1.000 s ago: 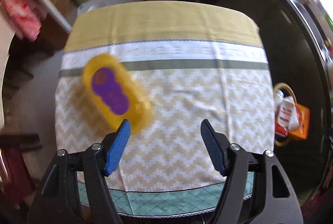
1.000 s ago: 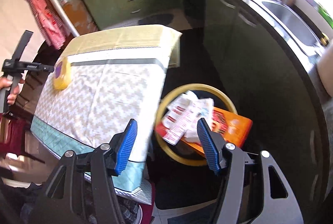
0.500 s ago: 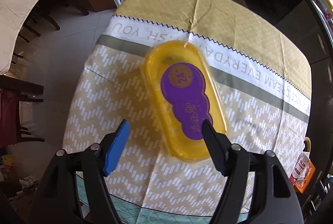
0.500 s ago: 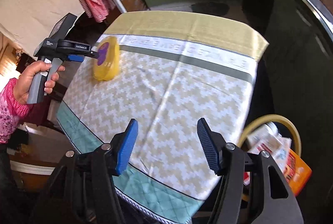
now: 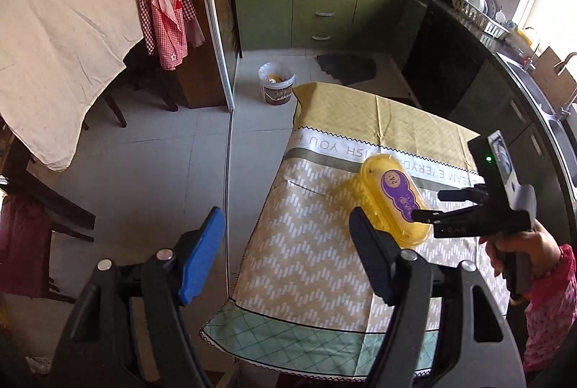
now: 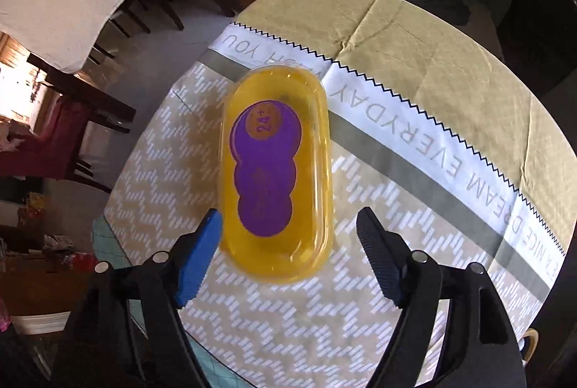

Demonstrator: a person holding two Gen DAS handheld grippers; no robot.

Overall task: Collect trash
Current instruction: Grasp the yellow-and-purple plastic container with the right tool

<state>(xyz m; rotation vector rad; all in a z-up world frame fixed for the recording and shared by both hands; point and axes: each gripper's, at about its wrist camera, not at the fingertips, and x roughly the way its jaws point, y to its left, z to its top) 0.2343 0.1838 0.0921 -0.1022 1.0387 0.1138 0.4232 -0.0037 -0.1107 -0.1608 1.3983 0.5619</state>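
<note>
Item: yellow oval container (image 6: 276,171) with purple label, lying flat on the patterned tablecloth (image 6: 414,142) near the table's left edge. We now hold our right gripper (image 6: 288,258) directly over its near end, fingers spread wide on either side, nothing gripped; half a second ago this gripper stood well back. Our left gripper (image 5: 285,254) has swung away toward the floor, fingers wide and empty. We judge that the pickup has passed to the right hand.

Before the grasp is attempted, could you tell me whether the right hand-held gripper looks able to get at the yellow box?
Probably yes: the right hand-held gripper is open just short of the box, which lies alone on the tablecloth, nothing between.
</note>
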